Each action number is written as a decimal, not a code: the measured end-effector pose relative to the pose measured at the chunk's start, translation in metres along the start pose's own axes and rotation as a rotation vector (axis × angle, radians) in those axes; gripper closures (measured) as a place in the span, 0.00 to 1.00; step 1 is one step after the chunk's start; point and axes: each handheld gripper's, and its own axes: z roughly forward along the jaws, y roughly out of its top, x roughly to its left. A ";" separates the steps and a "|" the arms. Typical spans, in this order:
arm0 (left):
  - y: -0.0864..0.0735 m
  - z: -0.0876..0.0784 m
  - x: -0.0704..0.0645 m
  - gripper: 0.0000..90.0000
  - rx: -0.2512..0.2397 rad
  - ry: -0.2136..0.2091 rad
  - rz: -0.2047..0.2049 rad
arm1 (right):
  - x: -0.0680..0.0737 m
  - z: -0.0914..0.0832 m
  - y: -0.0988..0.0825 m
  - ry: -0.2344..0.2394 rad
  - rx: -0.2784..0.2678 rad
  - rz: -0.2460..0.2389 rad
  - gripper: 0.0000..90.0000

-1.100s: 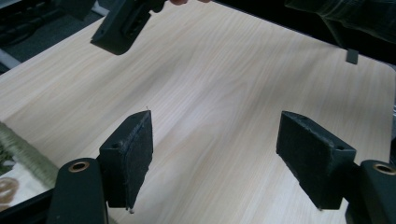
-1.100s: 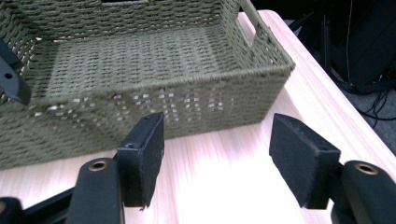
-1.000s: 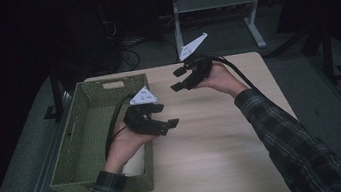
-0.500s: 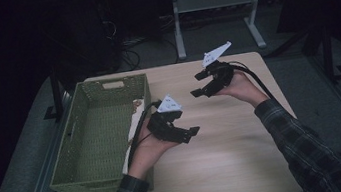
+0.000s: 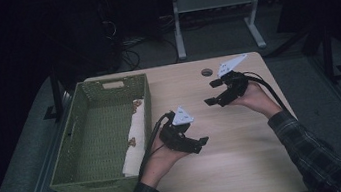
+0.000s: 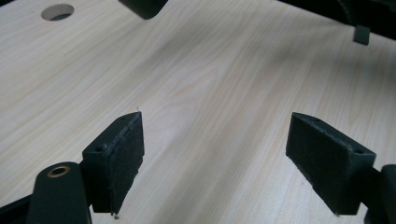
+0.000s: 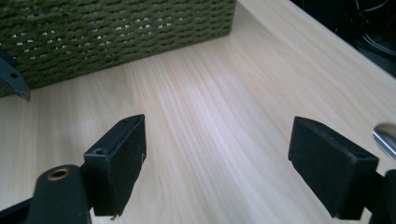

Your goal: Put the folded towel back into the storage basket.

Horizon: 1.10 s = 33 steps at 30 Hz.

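Observation:
My left gripper [image 5: 199, 144] hovers low over the middle of the wooden table [image 5: 249, 165], just right of the green woven basket [image 5: 90, 184]. Its jaws have just been opening and stand open with nothing between them [image 6: 215, 158], bare wood beneath. My right gripper [image 5: 211, 93] is farther back and to the right, pointing left towards the basket. Its jaws have also just been opening and are empty [image 7: 217, 163]. A white patterned cloth [image 5: 134, 139] lies inside the basket along its right wall.
A round cable hole [image 5: 206, 72] sits near the table's far edge, also seen ahead of the left gripper [image 6: 57, 11]. The basket's side wall [image 7: 116, 32] rises beyond the right gripper. A metal stand [image 5: 216, 3] and cables are on the floor behind the table.
Both hands have moved right and lower towards the tabletop. The left hand has left the basket's right edge for the table's middle. Both pairs of jaws stand wider.

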 end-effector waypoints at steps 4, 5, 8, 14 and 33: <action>-0.005 0.007 -0.004 0.20 -0.001 0.005 0.001 | 0.000 -0.002 -0.014 -0.005 0.003 0.026 0.20; -0.006 0.010 -0.005 0.20 -0.003 0.007 0.001 | 0.000 -0.002 -0.017 -0.010 0.003 0.031 0.20; -0.011 0.018 -0.008 0.19 0.004 0.013 0.010 | -0.001 -0.002 -0.027 -0.018 0.005 0.043 0.19; -0.020 0.034 -0.012 0.18 0.010 -0.017 -0.008 | 0.000 -0.003 -0.050 -0.044 0.014 0.072 0.17; -0.055 0.066 -0.009 0.14 0.102 0.037 0.039 | 0.004 0.003 -0.107 -0.119 0.080 0.137 0.16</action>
